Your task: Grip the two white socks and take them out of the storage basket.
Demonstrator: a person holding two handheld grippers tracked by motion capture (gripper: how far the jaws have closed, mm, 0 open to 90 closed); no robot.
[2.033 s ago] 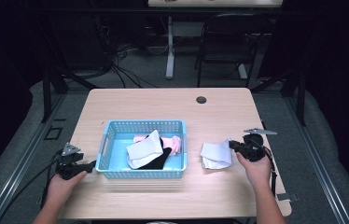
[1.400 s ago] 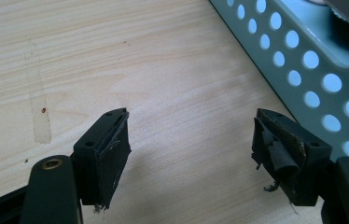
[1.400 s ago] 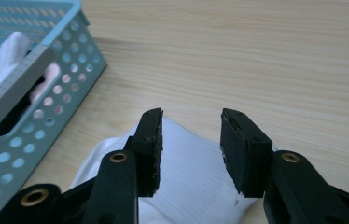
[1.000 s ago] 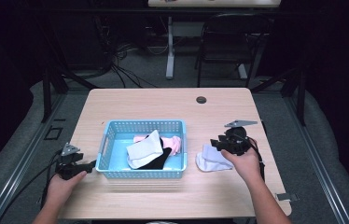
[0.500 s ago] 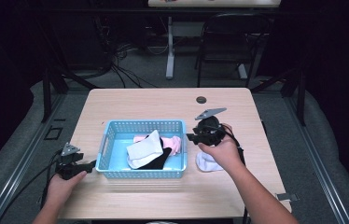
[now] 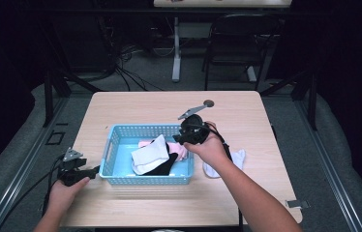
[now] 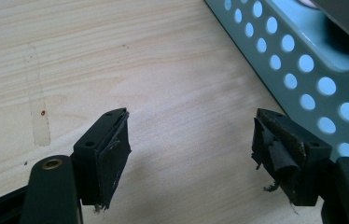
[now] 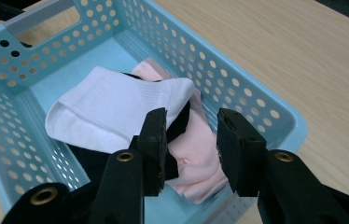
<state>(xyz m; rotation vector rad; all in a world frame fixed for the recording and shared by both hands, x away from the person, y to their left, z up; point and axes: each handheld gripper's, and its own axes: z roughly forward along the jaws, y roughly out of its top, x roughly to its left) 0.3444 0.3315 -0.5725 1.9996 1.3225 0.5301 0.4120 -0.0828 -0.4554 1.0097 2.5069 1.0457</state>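
High view: the perforated blue plastic basket sits mid-table with bare wood all round. Inside it a ribbed white sock lies over a black sock, beside a soft pink sock. The right gripper hovers above the pink sock, jaws apart, just narrowing, empty. The left gripper rests beside the basket's wall, jaws wide

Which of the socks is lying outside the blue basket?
The white sock on the bare table, right of the basket. The other white sock, the pink sock and the black one are inside.
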